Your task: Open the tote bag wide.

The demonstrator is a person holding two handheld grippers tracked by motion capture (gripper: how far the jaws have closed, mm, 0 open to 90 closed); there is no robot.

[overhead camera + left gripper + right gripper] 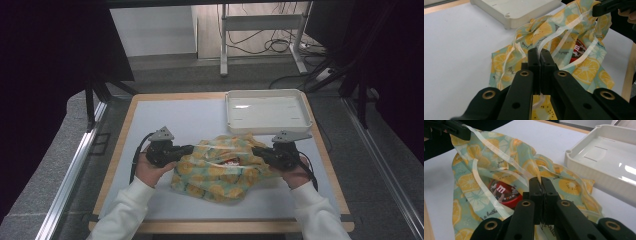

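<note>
**Thin rim, two pinches: the pouch could slip or spill**

The left gripper (187,149) was clenched on the left side of the mouth of the lemon-print bag (222,170), its jaws pressed together over a fold of the clear rim strip, as its own view showed (539,53). The likeliest failure, as I judged it, was that slick strip sliding out of the pinch if the hands pulled further apart, since so little material sat between the pads. A tug too hard the other way could have torn the seam.

The bag lay crumpled near the middle of the desk (165,115), just in front of the white tray (235,125) at the far right corner. Inside the open mouth sat a red candy packet (504,192); tilting the bag while lifting might have let it slide out onto the desk.

The right gripper (257,150) was likewise clamped on the opposite rim (539,180). Both forearms, in white sleeves (122,210), came in from the near edge, hands held low and roughly level, the grippers pointing inward at each other across the bag.
</note>
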